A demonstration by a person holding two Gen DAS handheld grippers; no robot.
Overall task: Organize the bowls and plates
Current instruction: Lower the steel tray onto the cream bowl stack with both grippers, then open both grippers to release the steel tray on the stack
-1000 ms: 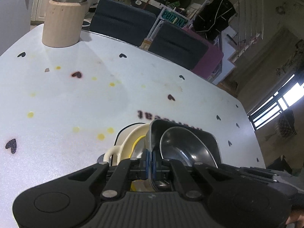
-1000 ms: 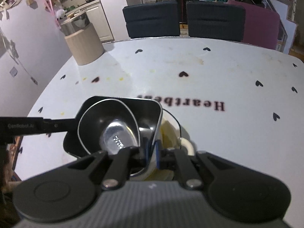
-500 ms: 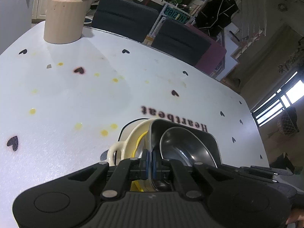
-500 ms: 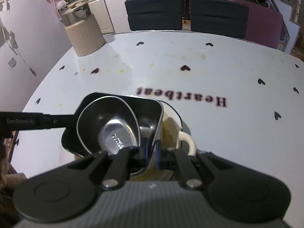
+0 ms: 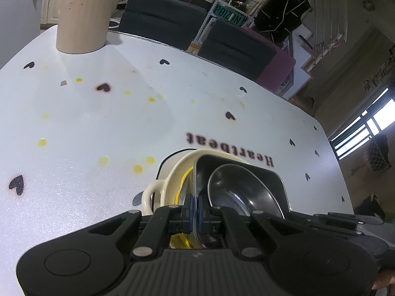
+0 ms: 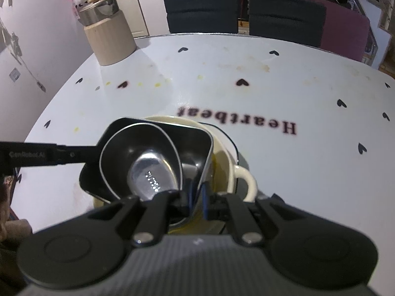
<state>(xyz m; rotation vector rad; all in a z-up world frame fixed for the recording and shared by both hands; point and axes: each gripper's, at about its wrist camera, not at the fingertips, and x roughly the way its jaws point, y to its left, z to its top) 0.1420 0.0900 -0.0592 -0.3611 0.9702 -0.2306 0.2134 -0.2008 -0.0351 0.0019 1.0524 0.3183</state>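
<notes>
Clamped from opposite sides on one wall each: left gripper (image 5: 196,210) and right gripper (image 6: 197,198), blue pads pinched shut on the thin rim of the square steel tray (image 6: 195,133).

Largest first. White table (image 5: 103,128), matte and faintly pebbled, printed with black hearts and the word "Heartbeat", dotted with yellow stains. Far corner: tall ribbed beige canister (image 5: 82,22) with a metal pot on top. Behind, dark chairs (image 6: 201,9).

Mid-table, close to the near edge: nested stack of dishes. At the bottom, glazed cream ceramic dish (image 5: 177,170) with a loop handle (image 6: 244,181), yellow showing inside; likely the heaviest and most breakable piece, hard and slick. Inside it, the tray, tilted rather than seated flat, dark and shiny, with rounded corners and thin upright walls; probably light, stiff, slippery, apt to clang or skate against the glaze. Smallest, inside the tray: round polished steel bowl (image 6: 148,170), mirror-bright bottom, loose by the look of it and liable to slide if tipped.

Best hold, as judged: thin tray rims on opposite walls, kept level; for the ceramic, the thick rim or handle rather than the smooth side.
</notes>
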